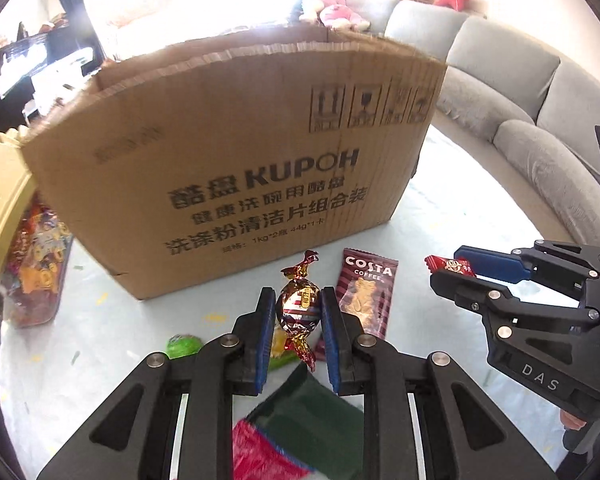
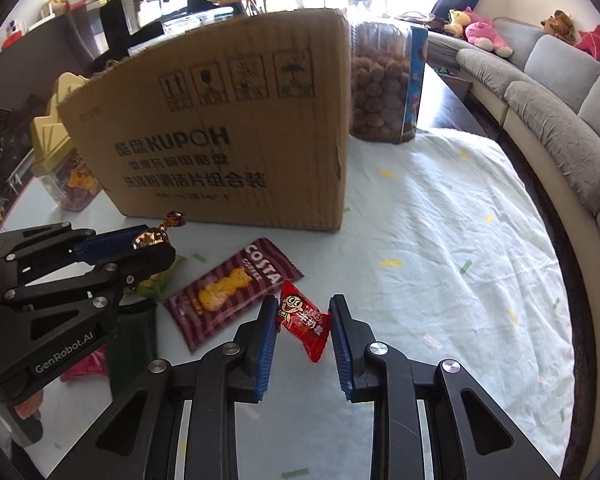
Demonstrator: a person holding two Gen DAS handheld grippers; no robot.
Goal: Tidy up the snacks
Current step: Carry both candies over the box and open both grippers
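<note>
Foil-wrapped twist candy (image 1: 298,310) sits clamped in the left gripper (image 1: 298,322); the right gripper (image 2: 303,328) is closed on a red milk candy (image 2: 303,320). Both are held just above the tabletop (image 2: 440,240) before the open cardboard box (image 1: 228,152). The pick-up looks finished; next, each likely lifts over the box rim and releases inside, leaving the Costa biscuit packet (image 2: 232,284) lying on the tabletop

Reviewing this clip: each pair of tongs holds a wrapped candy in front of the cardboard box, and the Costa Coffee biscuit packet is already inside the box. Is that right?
Not quite. The left tongs hold the foil candy and the right tongs hold the red candy, but the Costa Coffee packet lies on the tablecloth before the cardboard box, as the right wrist view shows.
</note>
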